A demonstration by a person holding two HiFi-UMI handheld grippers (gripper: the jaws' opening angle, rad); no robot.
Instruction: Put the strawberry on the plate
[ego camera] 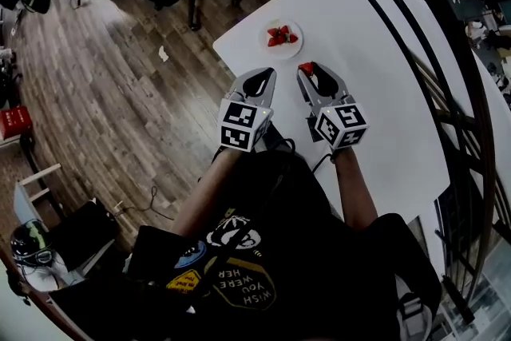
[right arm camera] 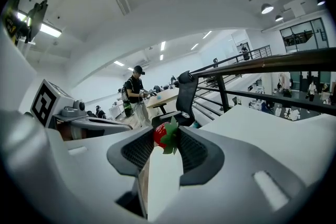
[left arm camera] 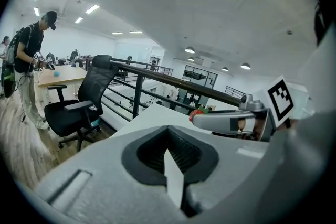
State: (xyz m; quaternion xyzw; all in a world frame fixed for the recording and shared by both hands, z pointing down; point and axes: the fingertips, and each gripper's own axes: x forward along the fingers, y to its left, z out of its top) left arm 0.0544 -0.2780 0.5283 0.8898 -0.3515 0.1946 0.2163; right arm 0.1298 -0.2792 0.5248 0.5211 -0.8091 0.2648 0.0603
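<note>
R tongs point(right arm camera: 167, 138) w/ strawberry point(right arm camera: 160, 136) — clamped, plate point(ego camera: 291, 49) ahead

Blk office chair point(left arm camera: 79, 105) nr railing point(left arm camera: 137, 97); person point(left arm camera: 29, 55) stands by desk point(left arm camera: 63, 75) in bkgd

Open-plan office: swivel chair point(left arm camera: 80, 105), desks point(left arm camera: 62, 75).

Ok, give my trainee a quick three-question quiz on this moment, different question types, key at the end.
1. True or false: the right tongs grip a strawberry.
2. The plate holds: A) nothing B) other strawberries C) a cup.
3. What is between the left tongs?
Key: 1 true; 2 B; 3 nothing, they are shut.
</note>
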